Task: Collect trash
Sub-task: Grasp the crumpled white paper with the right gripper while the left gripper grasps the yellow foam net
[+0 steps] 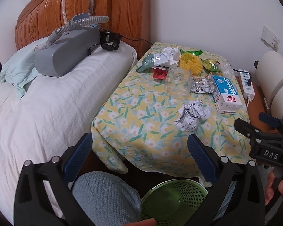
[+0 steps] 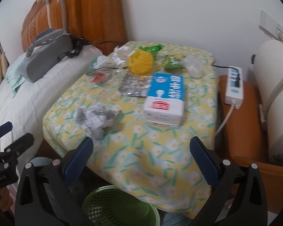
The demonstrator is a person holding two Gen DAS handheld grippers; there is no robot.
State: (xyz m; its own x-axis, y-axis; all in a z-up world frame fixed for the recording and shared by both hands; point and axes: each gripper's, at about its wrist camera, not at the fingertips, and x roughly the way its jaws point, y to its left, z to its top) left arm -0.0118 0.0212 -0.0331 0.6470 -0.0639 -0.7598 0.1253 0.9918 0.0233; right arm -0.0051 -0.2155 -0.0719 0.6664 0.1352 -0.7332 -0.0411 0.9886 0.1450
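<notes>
Trash lies on a small table with a yellow floral cloth (image 1: 141, 124) (image 2: 141, 150): a crumpled printed paper ball (image 1: 191, 116) (image 2: 98, 118), a blue and white milk carton (image 1: 226, 92) (image 2: 165, 98), crumpled foil (image 1: 202, 85) (image 2: 135, 86), a yellow foam net (image 1: 190, 61) (image 2: 140, 61), a clear plastic cup (image 1: 177, 83), green snack wrappers (image 1: 211, 66) and a red wrapper (image 1: 159, 73). A green mesh bin (image 1: 171, 201) (image 2: 120, 205) stands below the table's front edge. My left gripper (image 1: 139, 150) and right gripper (image 2: 141, 150) are open and empty, in front of the table above the bin.
A bed with white bedding (image 1: 47, 103) lies left, carrying a grey machine with a hose (image 1: 66, 52). A power strip (image 2: 234, 83) rests on a brown stand (image 2: 239, 128) to the right, beside a white appliance (image 2: 273, 94). My blue-clad knee (image 1: 103, 195) is beside the bin.
</notes>
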